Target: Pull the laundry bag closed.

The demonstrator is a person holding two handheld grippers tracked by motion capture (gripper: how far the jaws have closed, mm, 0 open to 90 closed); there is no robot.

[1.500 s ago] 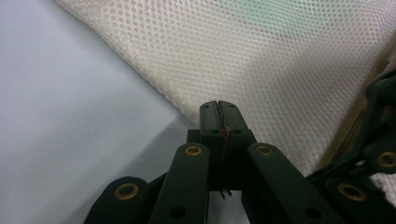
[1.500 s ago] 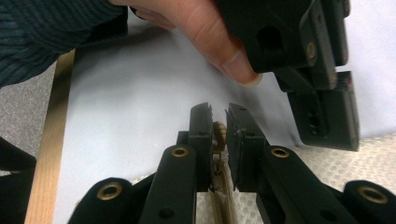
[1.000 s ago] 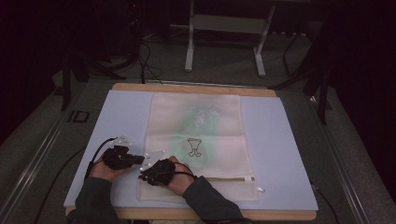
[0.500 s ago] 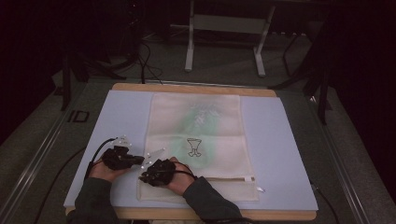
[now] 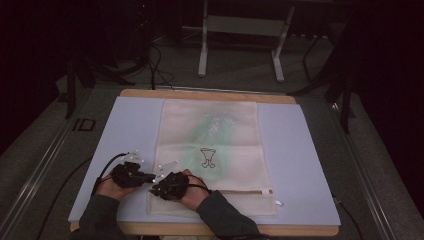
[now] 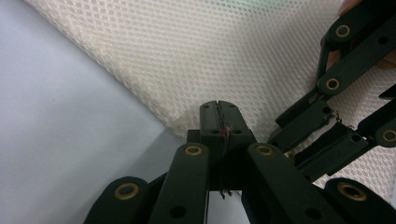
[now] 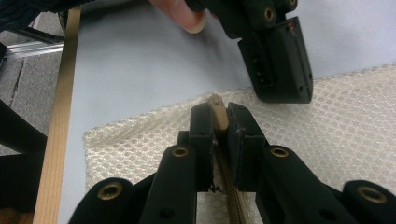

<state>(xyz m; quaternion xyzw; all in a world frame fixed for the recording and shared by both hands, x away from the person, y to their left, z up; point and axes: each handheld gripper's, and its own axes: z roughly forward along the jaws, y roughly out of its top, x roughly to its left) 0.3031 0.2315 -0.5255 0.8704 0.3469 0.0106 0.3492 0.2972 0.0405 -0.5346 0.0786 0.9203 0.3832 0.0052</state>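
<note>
Both grippers at mesh bag (image 5: pixel 210 155) near-left corner. Left gripper (image 6: pixel 219 122) clenched on bag edge; right gripper (image 7: pixel 219 122) grasping zipper end (image 7: pixel 217 112). Likely step: zipper work. Next: steady pull along zipper, left anchoring.

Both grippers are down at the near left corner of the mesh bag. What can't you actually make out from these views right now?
- High view: fingers of the left gripper and right gripper are too small and dark to read.
- Left gripper view: whether its fingers pinch the mesh bag edge; they cover it.
- Right gripper view: the beige zipper piece is mostly covered by the fingers.
- Printed design: too small.
</note>
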